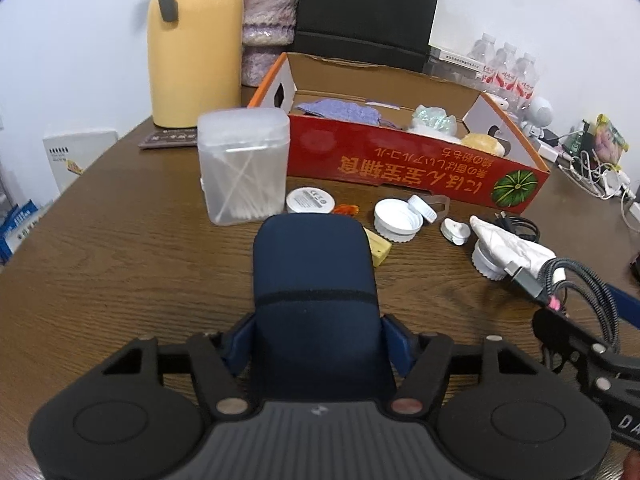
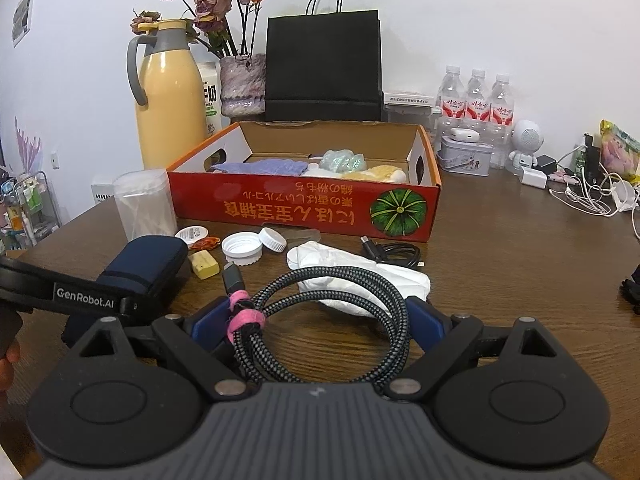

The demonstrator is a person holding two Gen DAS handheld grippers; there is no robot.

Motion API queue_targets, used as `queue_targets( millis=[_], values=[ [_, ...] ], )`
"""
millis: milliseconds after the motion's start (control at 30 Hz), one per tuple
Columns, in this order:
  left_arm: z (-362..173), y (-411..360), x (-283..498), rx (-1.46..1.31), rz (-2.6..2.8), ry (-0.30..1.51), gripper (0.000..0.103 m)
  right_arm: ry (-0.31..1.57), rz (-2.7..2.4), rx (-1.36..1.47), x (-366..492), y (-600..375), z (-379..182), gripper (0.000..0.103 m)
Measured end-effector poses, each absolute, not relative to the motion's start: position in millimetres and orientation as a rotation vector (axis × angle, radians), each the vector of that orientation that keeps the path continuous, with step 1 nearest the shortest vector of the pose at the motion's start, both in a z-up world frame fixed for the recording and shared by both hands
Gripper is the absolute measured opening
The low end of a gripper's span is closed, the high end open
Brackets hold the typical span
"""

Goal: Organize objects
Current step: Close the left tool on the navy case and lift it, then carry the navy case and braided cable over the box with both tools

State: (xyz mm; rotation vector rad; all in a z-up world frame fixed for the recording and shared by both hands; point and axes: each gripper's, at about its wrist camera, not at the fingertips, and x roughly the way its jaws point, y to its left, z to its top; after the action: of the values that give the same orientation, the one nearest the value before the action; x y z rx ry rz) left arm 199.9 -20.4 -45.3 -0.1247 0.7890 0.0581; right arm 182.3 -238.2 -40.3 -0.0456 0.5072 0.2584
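Several soft items lie in the red box (image 2: 304, 206) on the desk (image 2: 500, 248): purple cloth (image 2: 260, 168), iridescent wrapper (image 2: 344, 160). Left claw (image 1: 316, 336) clamps a navy pouch (image 1: 314, 280); right claw (image 2: 316, 320) holds a coiled cable (image 2: 340, 320).

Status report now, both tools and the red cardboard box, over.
Left tool closed on dark blue fabric pouch. Right tool around coiled braided grey cable. Red cardboard box open ahead; white caps lie in front.
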Motion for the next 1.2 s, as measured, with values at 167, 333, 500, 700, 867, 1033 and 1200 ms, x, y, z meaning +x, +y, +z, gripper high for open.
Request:
queue_targets(
  millis=[167,333,500,700,867,1033,1200],
  values=[
    [-39,-18,197,-0.125,0.061,0.762,0.064,0.496,0.259,-0.043,181,-239,-37,0.092],
    [-26,-19,194,-0.116,0.046,0.725,0.064,0.485,0.26,-0.04,183,-239,-34,0.092],
    [-9,-26,197,-0.113,0.02,0.684,0.063,0.467,0.262,-0.041,188,-237,-27,0.092],
    [12,-34,209,-0.102,0.001,0.63,0.063,0.438,0.265,-0.052,199,-234,-18,0.092],
    [25,-39,223,-0.091,-0.012,0.594,0.063,0.414,0.266,-0.056,212,-232,-10,0.092],
    [34,-41,238,-0.073,-0.019,0.568,0.063,0.392,0.266,-0.068,228,-233,-3,0.092],
    [43,-44,256,-0.05,-0.02,0.54,0.063,0.366,0.267,-0.076,247,-233,4,0.092]
  ],
)
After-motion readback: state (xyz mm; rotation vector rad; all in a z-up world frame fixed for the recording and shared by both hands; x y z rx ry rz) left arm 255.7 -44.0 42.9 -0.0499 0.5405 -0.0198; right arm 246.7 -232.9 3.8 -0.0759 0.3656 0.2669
